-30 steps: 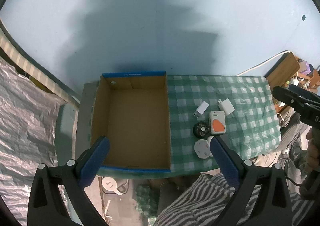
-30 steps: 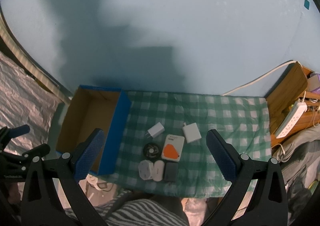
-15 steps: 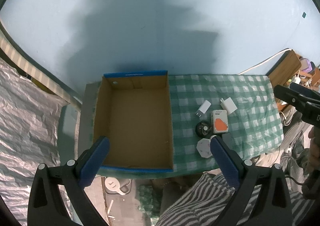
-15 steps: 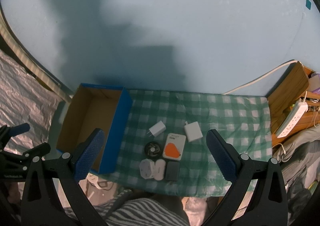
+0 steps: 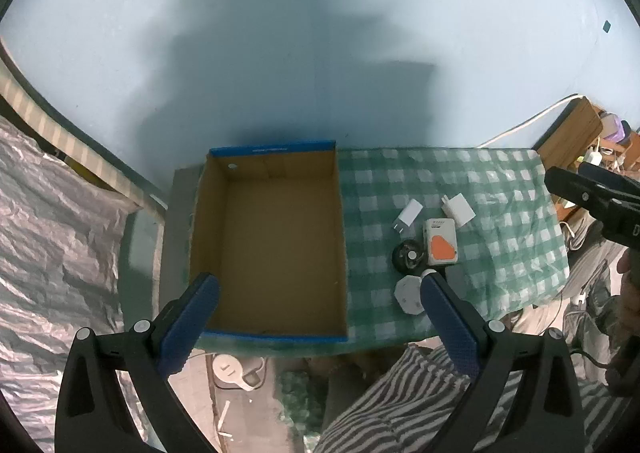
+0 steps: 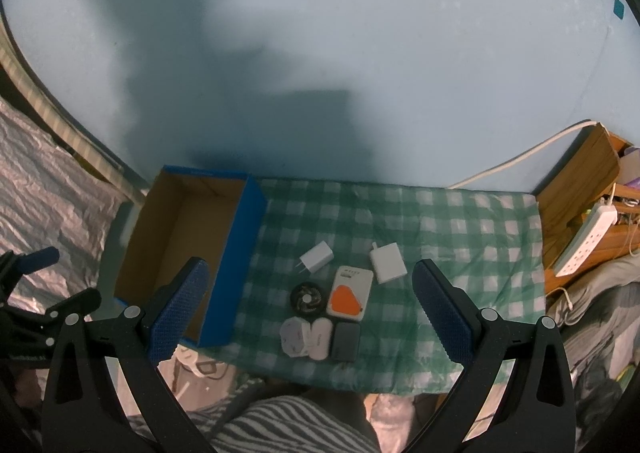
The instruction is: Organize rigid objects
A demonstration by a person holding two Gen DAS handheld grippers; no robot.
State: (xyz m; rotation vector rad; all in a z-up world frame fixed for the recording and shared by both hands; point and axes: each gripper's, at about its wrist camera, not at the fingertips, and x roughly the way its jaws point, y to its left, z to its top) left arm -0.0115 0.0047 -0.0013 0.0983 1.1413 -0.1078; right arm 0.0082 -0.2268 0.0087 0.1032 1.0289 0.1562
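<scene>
An empty cardboard box with blue edges point(image 5: 272, 249) point(image 6: 180, 241) sits at the left of a green checked cloth point(image 6: 440, 237). On the cloth lie several small devices: two white chargers point(image 6: 317, 256) point(image 6: 387, 262), a white pack with an orange patch point(image 6: 349, 299) point(image 5: 440, 247), a black round fan point(image 6: 306, 299), a white plug point(image 6: 295, 335), a white block point(image 6: 321, 337) and a dark grey block point(image 6: 346, 341). My left gripper point(image 5: 316, 317) is open and empty, high above the box. My right gripper point(image 6: 308, 313) is open and empty, high above the devices.
A pale blue wall stands behind the table. A wooden shelf point(image 6: 580, 189) with a white power strip point(image 6: 588, 237) is at the right. Crinkled silver foil point(image 5: 52, 237) covers the left. Striped clothing point(image 6: 256, 425) shows below the front edge.
Both views have drifted slightly; the box and devices sit a little lower and to the right in the left wrist view. Nothing on the table has moved.
</scene>
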